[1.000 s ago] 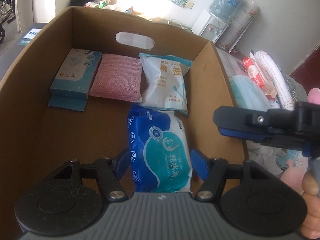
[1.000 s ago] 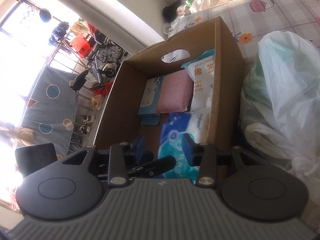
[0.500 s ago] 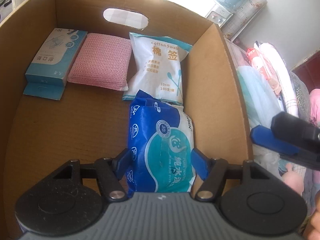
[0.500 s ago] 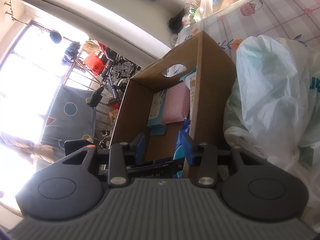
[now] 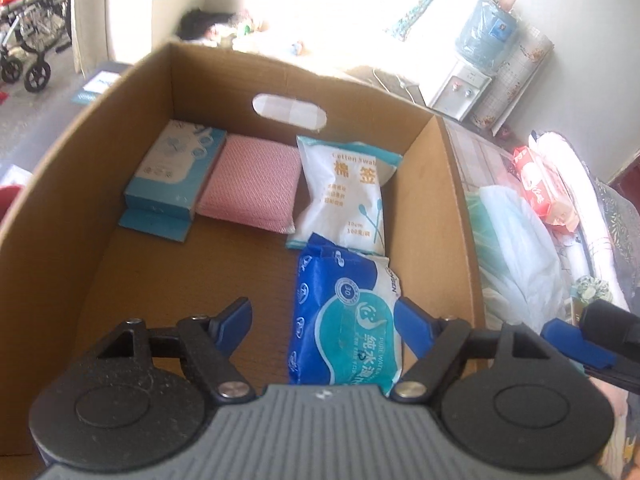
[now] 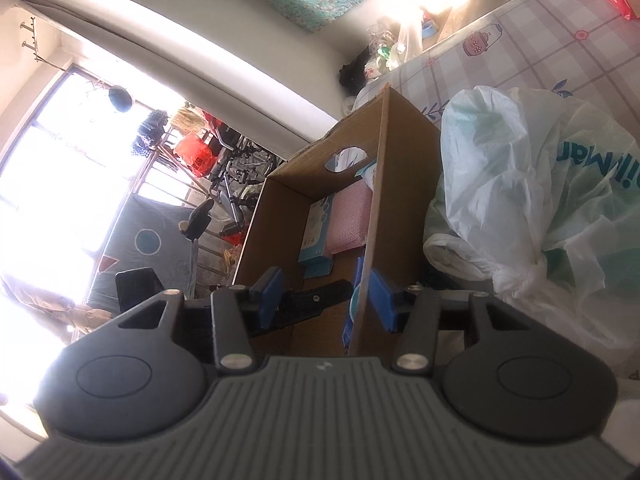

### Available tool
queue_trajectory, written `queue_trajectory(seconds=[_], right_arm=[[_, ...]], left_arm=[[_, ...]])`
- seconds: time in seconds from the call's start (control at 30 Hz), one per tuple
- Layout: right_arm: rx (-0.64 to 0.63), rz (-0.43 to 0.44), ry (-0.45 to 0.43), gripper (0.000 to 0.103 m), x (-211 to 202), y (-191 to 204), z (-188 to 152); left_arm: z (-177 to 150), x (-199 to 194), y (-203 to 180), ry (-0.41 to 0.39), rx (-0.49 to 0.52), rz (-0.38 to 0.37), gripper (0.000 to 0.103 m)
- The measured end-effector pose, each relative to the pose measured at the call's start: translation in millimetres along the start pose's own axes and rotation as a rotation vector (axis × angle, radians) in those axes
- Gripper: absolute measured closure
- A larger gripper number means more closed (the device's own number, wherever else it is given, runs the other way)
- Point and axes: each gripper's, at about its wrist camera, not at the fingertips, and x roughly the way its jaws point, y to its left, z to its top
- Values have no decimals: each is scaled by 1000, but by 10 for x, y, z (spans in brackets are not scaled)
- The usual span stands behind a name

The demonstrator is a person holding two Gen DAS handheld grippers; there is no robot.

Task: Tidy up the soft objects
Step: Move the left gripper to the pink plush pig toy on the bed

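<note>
An open cardboard box [image 5: 452, 200] holds a light blue carton [image 5: 172, 168], a pink cloth pad [image 5: 252, 184], a white cotton swab pack [image 5: 348, 188] and a blue wet wipes pack [image 5: 344, 320]. My left gripper [image 5: 324, 324] hovers over the wipes pack, its jaws opening. Its left finger stands well clear of the pack, which lies flat on the box floor. My right gripper [image 6: 326, 298] is at the box's right wall [image 6: 404, 184], its jaws opening with nothing held. Its blue fingertip [image 5: 576, 344] also shows at the right edge of the left wrist view.
A crumpled white plastic bag [image 6: 540, 184] lies right of the box on a patterned cloth. A red tissue pack [image 5: 540, 188] sits beyond the bag. A water dispenser [image 5: 468, 80] stands by the back wall. A wheelchair [image 5: 24, 52] is outside at the far left.
My left gripper's jaws have spread and let go of the wipes pack, and the gripper has drawn back and up. My right gripper has slid right, from over the box to its right wall.
</note>
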Motion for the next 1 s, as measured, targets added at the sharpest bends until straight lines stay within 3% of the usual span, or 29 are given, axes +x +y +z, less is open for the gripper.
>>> queue_trajectory(seconds=[0.17,0.37,0.73,1.0], right_arm=[[-12,-9,-69,38,-350,-4,-146],[-22,-54,-172,35,-976,-162,-307],[72,-253,-405,34,-2422,-914,-619],[169,-365,-456,33,-2886,-1600,-707]], left_arm=[[-118,-551,-252,-155,82,21,19],[-324,-957,-805,-254,212,-61,17],[-981,-699,-2043,-147,480,-315,17],[-1524,-321,-2722,-63,611,-436,24]])
